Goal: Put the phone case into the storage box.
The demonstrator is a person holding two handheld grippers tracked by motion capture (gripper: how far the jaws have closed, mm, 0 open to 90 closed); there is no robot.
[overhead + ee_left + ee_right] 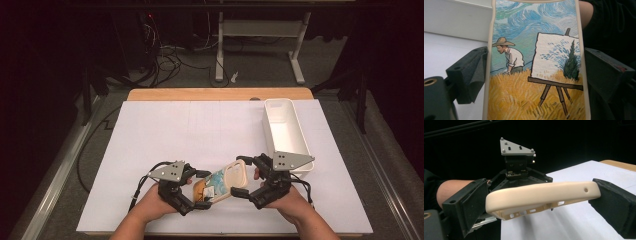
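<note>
Pinching one phone case (223, 184) between them at the desk's (200, 135) six o'clock edge, the left claw (199, 189) grips its painted end and the right claw (246, 178) its cream end. Uneven pulling could twist it loose; the white bin (287, 134) crowds two o'clock, with open room toward twelve.

Painted phone case (534, 75) between the two black jaws, seemingly touching both, above white table (446, 50).
</note>
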